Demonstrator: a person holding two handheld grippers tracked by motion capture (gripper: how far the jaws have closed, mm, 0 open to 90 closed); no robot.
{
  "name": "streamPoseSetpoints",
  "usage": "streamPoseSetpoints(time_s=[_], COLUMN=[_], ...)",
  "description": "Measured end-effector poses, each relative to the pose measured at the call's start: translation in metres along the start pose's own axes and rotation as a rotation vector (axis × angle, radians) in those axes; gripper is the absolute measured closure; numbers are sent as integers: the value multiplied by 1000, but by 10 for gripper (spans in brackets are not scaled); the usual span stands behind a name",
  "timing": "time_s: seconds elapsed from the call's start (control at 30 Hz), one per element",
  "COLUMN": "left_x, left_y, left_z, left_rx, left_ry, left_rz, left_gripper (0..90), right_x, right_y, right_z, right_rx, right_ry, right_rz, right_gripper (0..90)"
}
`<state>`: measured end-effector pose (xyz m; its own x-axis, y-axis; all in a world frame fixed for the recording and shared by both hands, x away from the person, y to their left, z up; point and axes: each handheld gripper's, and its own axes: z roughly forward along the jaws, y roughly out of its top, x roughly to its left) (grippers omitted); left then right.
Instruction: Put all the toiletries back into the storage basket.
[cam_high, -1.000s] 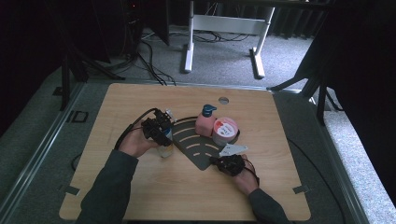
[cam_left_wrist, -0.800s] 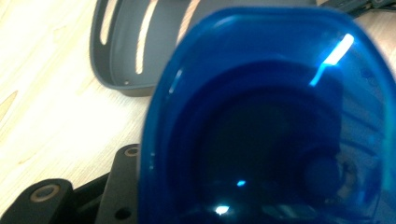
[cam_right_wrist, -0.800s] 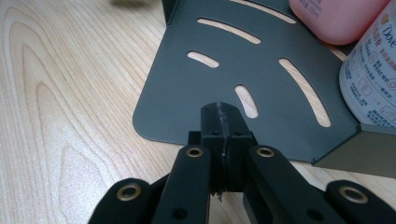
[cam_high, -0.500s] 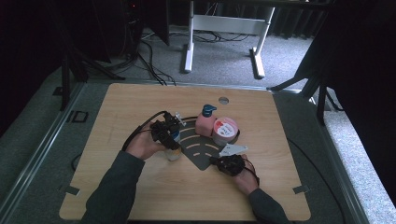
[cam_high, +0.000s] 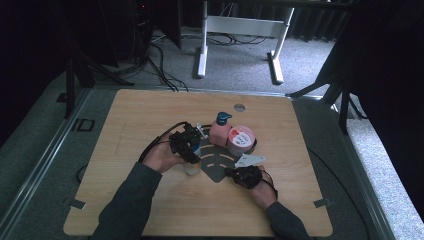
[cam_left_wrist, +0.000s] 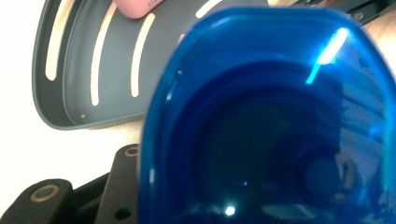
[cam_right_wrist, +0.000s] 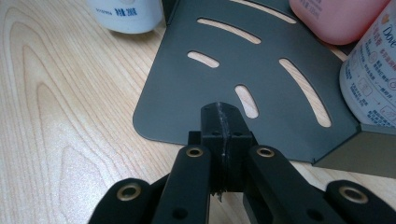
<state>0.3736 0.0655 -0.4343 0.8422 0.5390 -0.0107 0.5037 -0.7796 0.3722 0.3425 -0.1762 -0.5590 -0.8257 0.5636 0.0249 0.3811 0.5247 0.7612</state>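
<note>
The left hand-held gripper (cam_high: 191, 146), grasping a blue-capped bottle (cam_left_wrist: 275, 121), has moved nearer the dark rack (cam_high: 218, 162), which the right hand-held gripper (cam_high: 242, 175) pins, clenched

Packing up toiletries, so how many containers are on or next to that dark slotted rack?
3: a pink pump bottle and a Dove jar at the rack's back, and a blue-capped white bottle under the left gripper beside it.

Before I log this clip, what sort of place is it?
Probably a recording lab or workshop, not a home: a bare wooden table on grey carpet, a white desk frame behind, loose cables on the floor.
</note>
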Motion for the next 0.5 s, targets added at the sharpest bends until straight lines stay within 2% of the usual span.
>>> streamPoseSetpoints(time_s=[0.5], left_x=[-8], left_y=[14], left_z=[7], left_rx=[-9], left_ry=[-25], left_rz=[23], left_gripper=[555], right_x=[0], right_y=[0], right_z=[0], right_rx=[0], right_ry=[0], right_rz=[-1], right_gripper=[900])
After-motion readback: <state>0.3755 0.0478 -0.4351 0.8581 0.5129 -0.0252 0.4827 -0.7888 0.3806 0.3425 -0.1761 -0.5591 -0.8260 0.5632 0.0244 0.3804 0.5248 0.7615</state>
